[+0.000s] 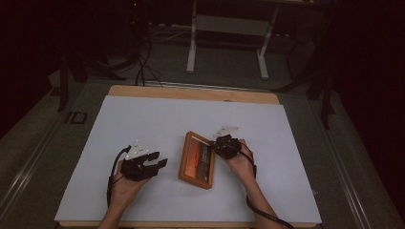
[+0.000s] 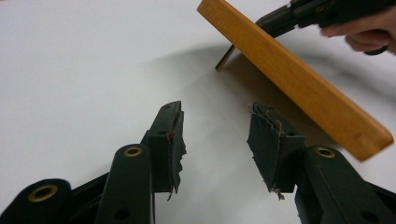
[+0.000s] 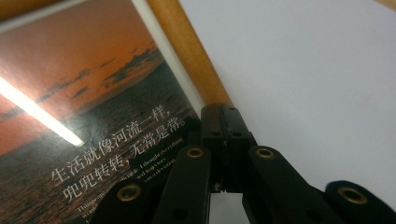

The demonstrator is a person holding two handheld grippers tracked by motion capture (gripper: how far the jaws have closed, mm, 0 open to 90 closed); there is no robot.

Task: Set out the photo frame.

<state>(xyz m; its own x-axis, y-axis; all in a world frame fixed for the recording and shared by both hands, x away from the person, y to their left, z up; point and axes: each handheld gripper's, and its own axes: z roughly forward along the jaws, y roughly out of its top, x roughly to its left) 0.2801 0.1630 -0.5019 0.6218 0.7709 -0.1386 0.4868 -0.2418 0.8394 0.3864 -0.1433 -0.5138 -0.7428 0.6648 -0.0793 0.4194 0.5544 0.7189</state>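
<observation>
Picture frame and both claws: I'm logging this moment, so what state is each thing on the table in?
Picture frame: tilted, right edge lifted off the table, back stand showing in the left gripper view, sunset print facing up.
Right claw: shut on the picture frame's wooden edge.
Left claw: open, nothing between its jaws, apart from the frame.
White table cover: flat, bare around the frame.

Dim room, lit white tabletop [image 1: 143, 124]; glare streaks the picture [image 3: 70, 93]; near jaws blurred.
</observation>
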